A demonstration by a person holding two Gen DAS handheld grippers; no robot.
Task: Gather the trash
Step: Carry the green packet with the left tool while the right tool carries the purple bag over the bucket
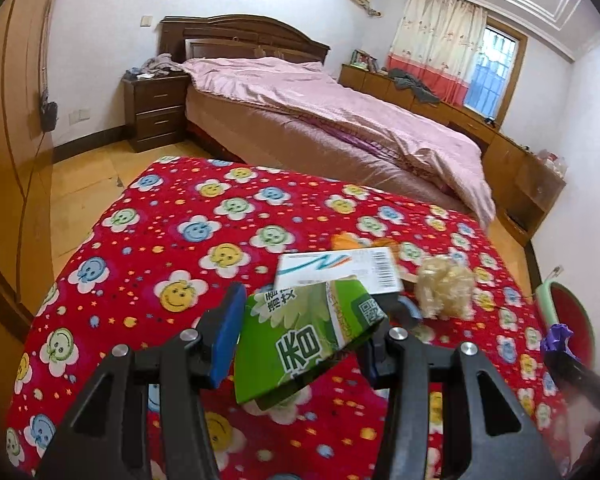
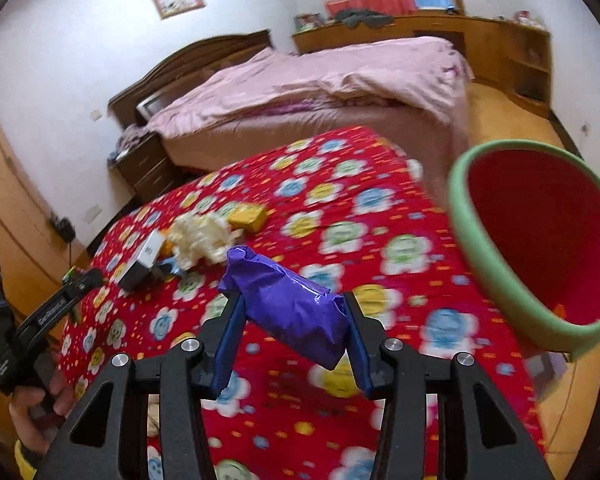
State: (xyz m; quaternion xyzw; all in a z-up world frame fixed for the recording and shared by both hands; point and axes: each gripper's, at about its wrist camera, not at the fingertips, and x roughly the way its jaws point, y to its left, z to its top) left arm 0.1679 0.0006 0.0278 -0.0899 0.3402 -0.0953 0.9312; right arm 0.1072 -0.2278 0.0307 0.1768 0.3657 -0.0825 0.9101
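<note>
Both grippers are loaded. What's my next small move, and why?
Probably carry the right gripper, shut on the purple wrapper, over the red bin at its right and open. The bin's mouth faces it, close by. The left gripper holds the green packet.

A table (image 1: 148,240) stands in the near part of the room, with a bed (image 1: 300,112) behind it. On the table's far right part lie a flat box (image 1: 336,266), a crumpled wad (image 1: 446,288) just to its right, and a small packet (image 2: 247,216) near them. A bin (image 2: 540,248) sits off the table's right edge. A nightstand (image 1: 156,110) stands left of the bed; low cabinets (image 1: 500,148) run along its far right side.
</note>
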